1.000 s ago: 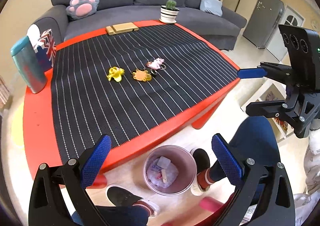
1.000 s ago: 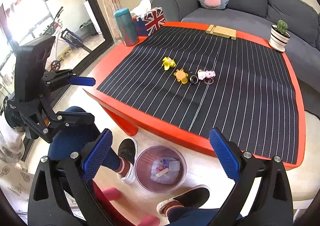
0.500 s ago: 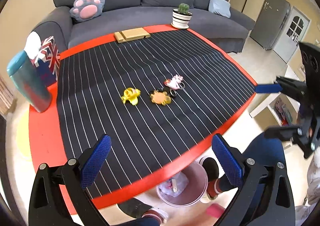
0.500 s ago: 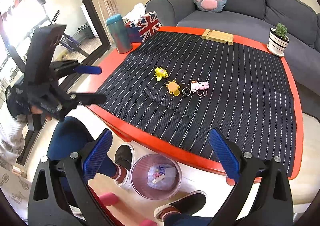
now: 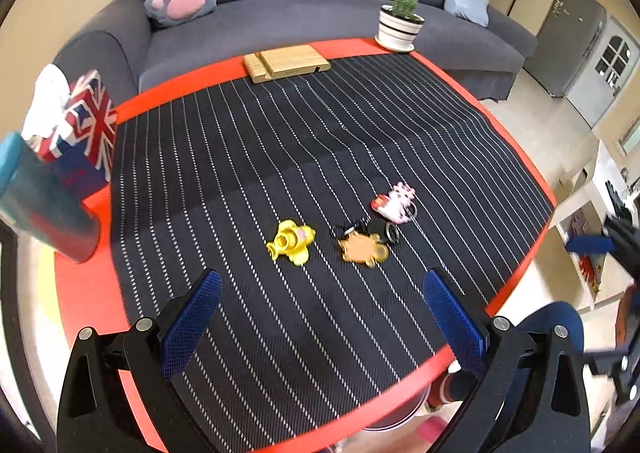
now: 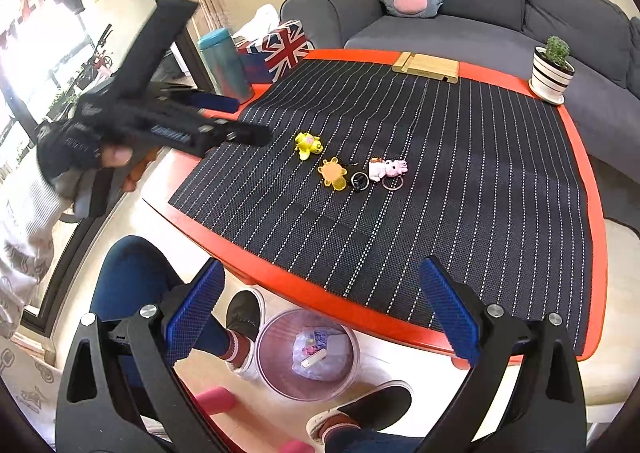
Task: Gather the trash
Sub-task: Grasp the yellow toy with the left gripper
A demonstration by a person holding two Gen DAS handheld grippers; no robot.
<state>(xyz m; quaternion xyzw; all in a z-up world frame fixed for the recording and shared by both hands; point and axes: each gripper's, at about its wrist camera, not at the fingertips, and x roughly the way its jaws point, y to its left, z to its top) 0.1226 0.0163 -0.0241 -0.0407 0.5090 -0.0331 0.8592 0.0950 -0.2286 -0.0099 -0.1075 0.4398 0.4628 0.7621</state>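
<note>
My left tongs (image 5: pixel 320 317) hang wide over the near edge of the red tabletop (image 5: pixel 88 293), their blue ribbed pads gripping nothing. My right tongs (image 6: pixel 320 303) gape just as wide and empty above the floor. A black woven mat (image 5: pixel 320 141) with white dotted stripes covers the tabletop. On it lie 3 small pieces in a row: a glossy yellow lumpy toy (image 5: pixel 291 241), a flat orange turtle-shaped disc (image 5: pixel 363 249), and a pink-and-white figure (image 5: pixel 394 201) with metal rings. Below the tabletop edge stands a round translucent pink bin (image 6: pixel 307 353), holding crumpled wrappers.
</note>
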